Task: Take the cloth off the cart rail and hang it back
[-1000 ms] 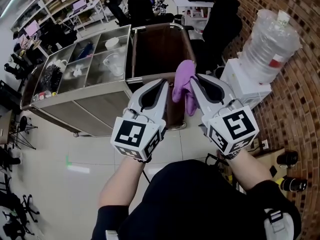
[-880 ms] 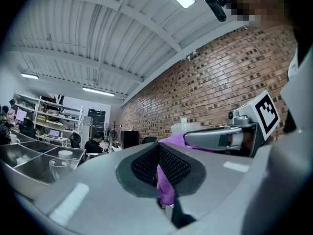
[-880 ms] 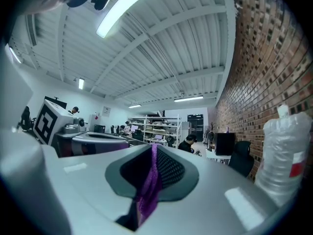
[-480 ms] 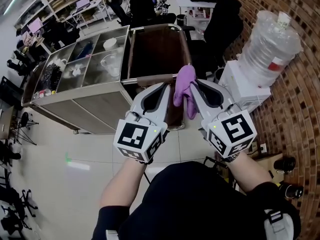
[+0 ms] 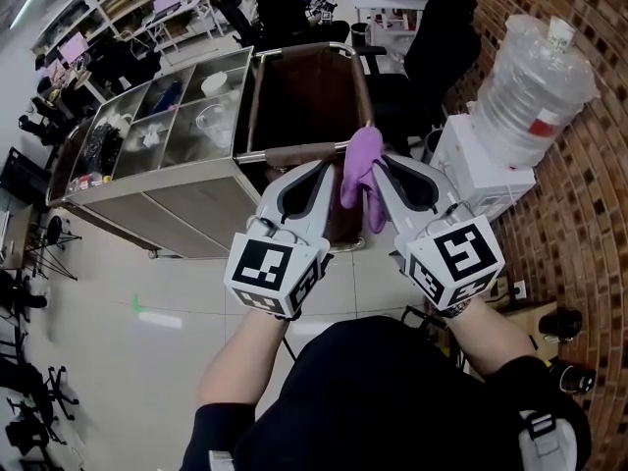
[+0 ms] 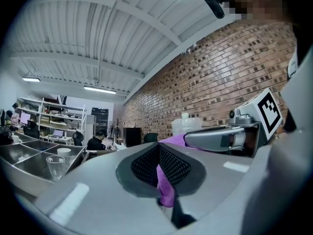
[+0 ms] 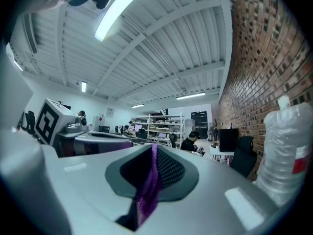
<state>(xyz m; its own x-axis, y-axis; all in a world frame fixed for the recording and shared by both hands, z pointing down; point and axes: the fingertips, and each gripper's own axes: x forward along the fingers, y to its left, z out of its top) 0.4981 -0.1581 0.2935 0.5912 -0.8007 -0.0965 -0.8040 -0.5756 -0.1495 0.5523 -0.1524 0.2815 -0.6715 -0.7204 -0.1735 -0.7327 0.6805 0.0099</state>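
A purple cloth (image 5: pixel 363 170) hangs bunched between my two grippers, just above the right end of the cart's brown rail (image 5: pixel 292 152). My left gripper (image 5: pixel 330 168) is shut on the cloth's left side; in the left gripper view the cloth (image 6: pixel 166 192) is pinched between the jaws of that gripper (image 6: pixel 158 173). My right gripper (image 5: pixel 381 161) is shut on the right side, and in the right gripper view a purple fold (image 7: pixel 146 195) sits in the closed jaws of that gripper (image 7: pixel 152 173). The cloth's lower end dangles in front of the cart.
The steel cart (image 5: pixel 147 199) carries compartments with a glass (image 5: pixel 218 121) and small items, plus a deep brown bin (image 5: pixel 309 91). A water dispenser with a large bottle (image 5: pixel 535 86) stands at the right by the brick wall. A black chair (image 5: pixel 442 42) and a seated person (image 5: pixel 285 3) are behind.
Both grippers keep their hold on the cloth and have hardly shifted. The cart sits very slightly lower in the picture than one second ago.
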